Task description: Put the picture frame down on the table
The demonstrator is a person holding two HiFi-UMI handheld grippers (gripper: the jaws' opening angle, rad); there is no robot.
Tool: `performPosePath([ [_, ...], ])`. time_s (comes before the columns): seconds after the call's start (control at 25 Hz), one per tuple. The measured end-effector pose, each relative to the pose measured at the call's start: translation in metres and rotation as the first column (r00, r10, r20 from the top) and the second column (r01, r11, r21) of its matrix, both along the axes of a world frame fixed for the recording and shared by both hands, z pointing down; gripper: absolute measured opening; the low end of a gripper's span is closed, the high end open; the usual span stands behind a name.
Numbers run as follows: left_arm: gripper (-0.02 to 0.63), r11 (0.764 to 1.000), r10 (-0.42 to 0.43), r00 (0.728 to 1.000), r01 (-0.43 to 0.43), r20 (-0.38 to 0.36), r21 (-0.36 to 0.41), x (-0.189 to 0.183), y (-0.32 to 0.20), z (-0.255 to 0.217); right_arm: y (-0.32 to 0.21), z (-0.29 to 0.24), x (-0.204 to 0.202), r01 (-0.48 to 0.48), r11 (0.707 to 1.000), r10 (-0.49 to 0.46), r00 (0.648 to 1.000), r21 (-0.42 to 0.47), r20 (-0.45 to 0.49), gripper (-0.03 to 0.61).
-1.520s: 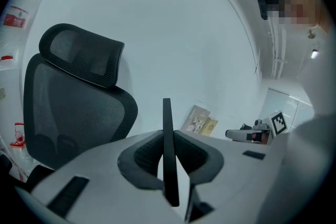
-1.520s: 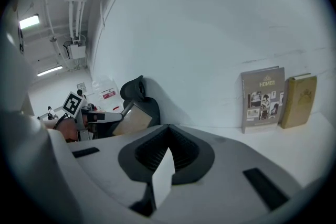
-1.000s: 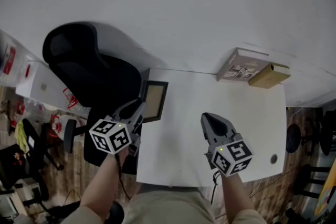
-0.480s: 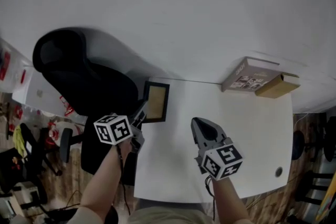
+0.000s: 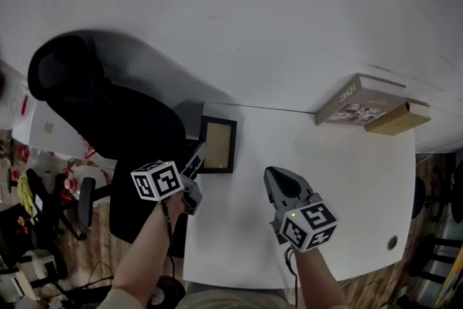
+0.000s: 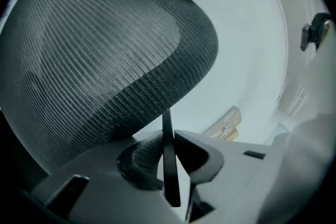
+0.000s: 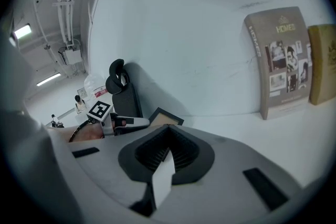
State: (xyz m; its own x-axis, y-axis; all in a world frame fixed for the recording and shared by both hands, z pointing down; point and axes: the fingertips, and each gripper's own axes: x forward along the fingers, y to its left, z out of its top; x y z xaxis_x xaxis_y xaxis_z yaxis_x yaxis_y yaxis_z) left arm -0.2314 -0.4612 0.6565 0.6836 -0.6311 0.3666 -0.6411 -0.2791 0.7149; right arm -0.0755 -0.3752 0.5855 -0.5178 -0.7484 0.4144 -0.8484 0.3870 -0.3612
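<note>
Between the left gripper's (image 5: 198,153) closed fingers: picture frame (image 5: 218,145), pinched by its edge, now over the table's (image 5: 340,170) corner; earlier it hung past the edge. Right gripper (image 5: 275,176) fingers together, empty, right of frame.

Picture frame (image 5: 218,145) at table (image 5: 340,177) left edge; left tongs (image 5: 197,160) at its near corner; right tongs (image 5: 279,181) apart.

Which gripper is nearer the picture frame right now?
Left. The left gripper clamps the picture frame at its left edge; the right gripper hovers over the table, right of the frame, not touching it.
</note>
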Motion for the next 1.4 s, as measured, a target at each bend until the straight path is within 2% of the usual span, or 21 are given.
performPosePath([
  [0.08, 0.083, 1.000, 0.003, 1.000, -0.003, 0.018, -0.007, 0.002, -0.001, 0.007, -0.003, 0.006, -0.001, -0.002, 1.000, 0.002, 1.000, -0.009, 0.006, 0.023],
  [0.36, 0.091, 0.998, 0.054, 0.976, -0.049, 0.212, -0.029, 0.006, 0.005, 0.039, -0.003, 0.024, -0.005, 0.018, 0.999, -0.018, 1.000, -0.032, -0.004, 0.023],
  [0.52, 0.095, 0.993, 0.119, 0.919, -0.118, 0.376, -0.027, 0.008, 0.013, 0.052, -0.001, 0.030, -0.009, 0.040, 0.998, -0.042, 0.999, -0.040, -0.026, 0.023],
  [0.6, 0.095, 0.991, 0.129, 0.899, -0.131, 0.419, -0.024, 0.008, 0.014, 0.056, 0.001, 0.031, -0.009, 0.045, 0.998, -0.046, 0.999, -0.044, -0.027, 0.023],
  [1.0, 0.095, 0.985, 0.146, 0.884, -0.174, 0.444, 0.022, 0.018, 0.026, 0.032, 0.010, 0.010, -0.011, 0.052, 0.998, -0.052, 0.998, -0.037, -0.019, 0.023],
  [1.2, 0.091, 0.972, 0.164, 0.869, -0.223, 0.466, 0.074, 0.020, 0.039, -0.002, 0.013, -0.031, -0.006, 0.039, 0.999, -0.038, 0.999, 0.028, -0.036, 0.023],
  [1.4, 0.067, 0.967, 0.146, 0.886, -0.221, 0.439, 0.125, 0.020, 0.053, -0.049, 0.023, -0.080, -0.003, 0.042, 0.994, -0.036, 0.997, 0.096, -0.063, 0.023],
])
